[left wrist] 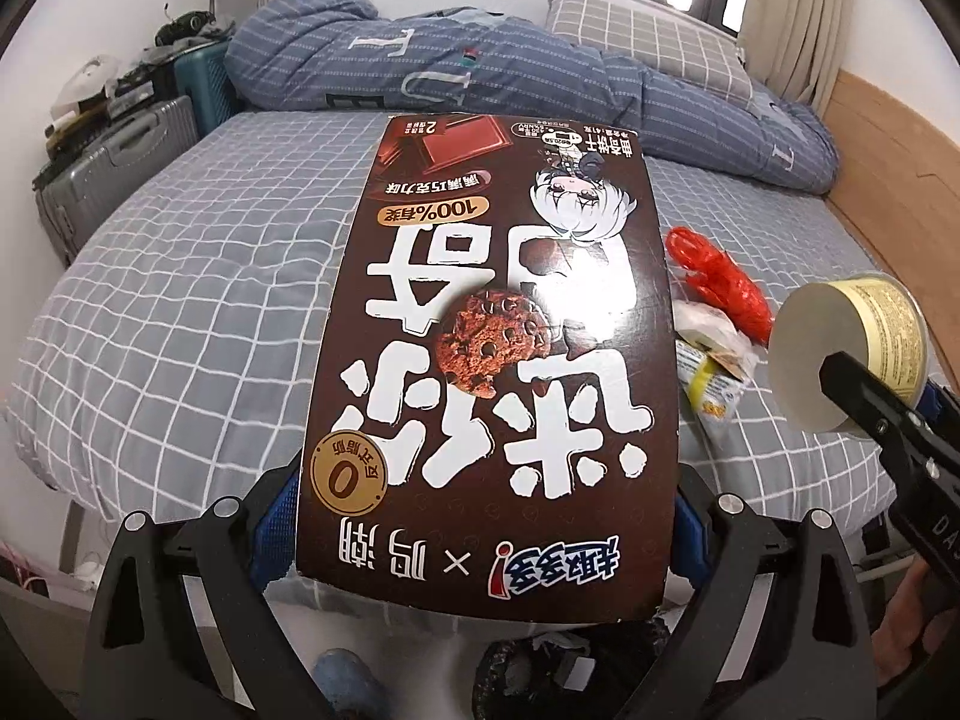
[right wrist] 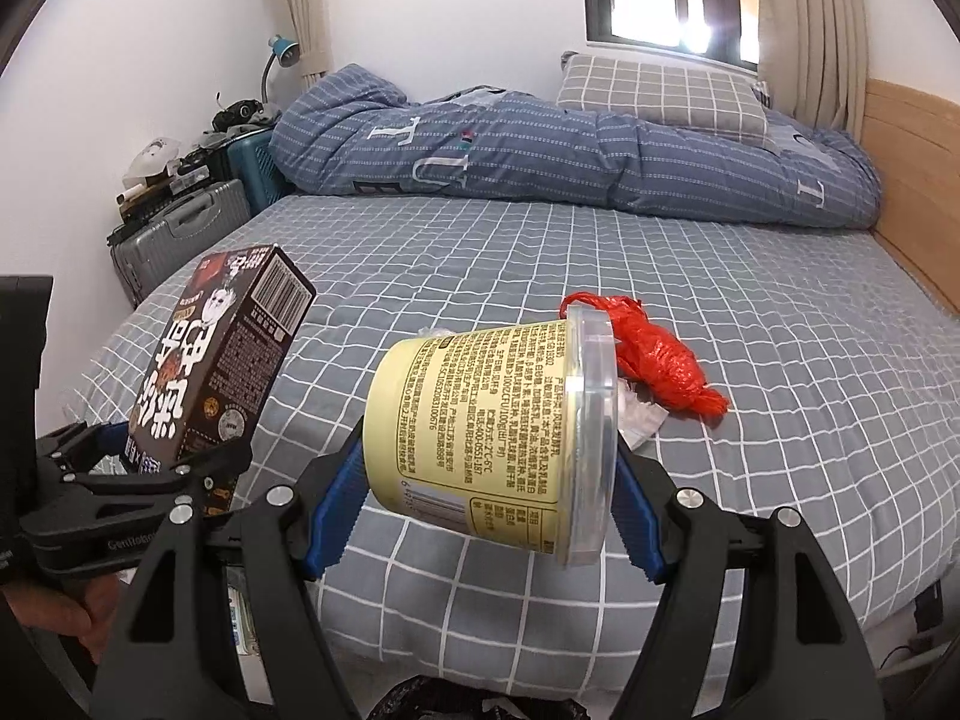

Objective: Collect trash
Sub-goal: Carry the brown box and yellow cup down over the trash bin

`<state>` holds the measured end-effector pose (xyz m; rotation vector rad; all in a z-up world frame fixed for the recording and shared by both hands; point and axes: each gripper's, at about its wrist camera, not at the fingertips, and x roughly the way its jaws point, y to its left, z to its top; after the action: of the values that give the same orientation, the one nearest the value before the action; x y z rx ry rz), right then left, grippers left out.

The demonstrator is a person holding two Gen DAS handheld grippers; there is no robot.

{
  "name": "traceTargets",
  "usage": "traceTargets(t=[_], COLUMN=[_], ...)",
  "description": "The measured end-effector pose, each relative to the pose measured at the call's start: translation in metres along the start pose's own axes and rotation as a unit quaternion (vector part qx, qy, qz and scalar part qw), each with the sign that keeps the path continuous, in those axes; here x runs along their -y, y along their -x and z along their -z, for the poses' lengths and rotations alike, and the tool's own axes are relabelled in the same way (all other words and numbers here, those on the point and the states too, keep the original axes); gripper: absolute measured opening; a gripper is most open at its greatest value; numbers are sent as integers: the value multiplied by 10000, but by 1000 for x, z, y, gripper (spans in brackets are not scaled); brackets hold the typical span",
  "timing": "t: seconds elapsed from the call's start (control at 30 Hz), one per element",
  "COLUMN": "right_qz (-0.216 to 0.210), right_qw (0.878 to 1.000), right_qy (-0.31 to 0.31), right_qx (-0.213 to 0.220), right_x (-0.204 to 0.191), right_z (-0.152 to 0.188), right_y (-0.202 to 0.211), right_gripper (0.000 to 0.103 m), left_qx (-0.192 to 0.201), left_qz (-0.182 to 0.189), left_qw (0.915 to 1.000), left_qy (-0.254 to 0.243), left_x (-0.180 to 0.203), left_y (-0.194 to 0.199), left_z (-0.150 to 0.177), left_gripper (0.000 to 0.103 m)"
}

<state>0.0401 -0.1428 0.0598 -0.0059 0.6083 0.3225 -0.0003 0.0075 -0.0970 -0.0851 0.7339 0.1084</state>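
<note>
Left wrist view: you're clamping the cookie box (left wrist: 486, 360) in the left gripper (left wrist: 480, 516), lifted over the bed (left wrist: 180, 300). Right gripper (right wrist: 486, 480), jaws wide, is gripping the yellow tub (right wrist: 486, 420). Next: carry both to a bin; red bag (right wrist: 660, 360) and wrappers (left wrist: 714, 354) remain on the bed.

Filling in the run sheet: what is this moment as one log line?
left gripper: shut on cookie box | right gripper: shut on yogurt tub | on bed: red bag, wrappers
</note>
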Motion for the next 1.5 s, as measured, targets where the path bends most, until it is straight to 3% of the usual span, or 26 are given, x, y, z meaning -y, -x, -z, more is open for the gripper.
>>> traceTargets(t=[0.43,0.97,1.5], right_qz=[4,38,145], right_qw=[10000,10000,9990], right_qy=[-18,-45,-294], right_qx=[-1,-28,-292], right_x=[-1,-1,1], right_z=[22,56,94], right_y=[24,57,85], right_gripper=[69,69,69], left_qx=[1,-226,-407], left_qz=[52,-8,81], left_qw=[10000,9995,9990], left_qy=[-49,-220,-143], left_x=[16,37,39], left_y=[15,28,46], left_z=[32,97,117], left_gripper=[91,91,91])
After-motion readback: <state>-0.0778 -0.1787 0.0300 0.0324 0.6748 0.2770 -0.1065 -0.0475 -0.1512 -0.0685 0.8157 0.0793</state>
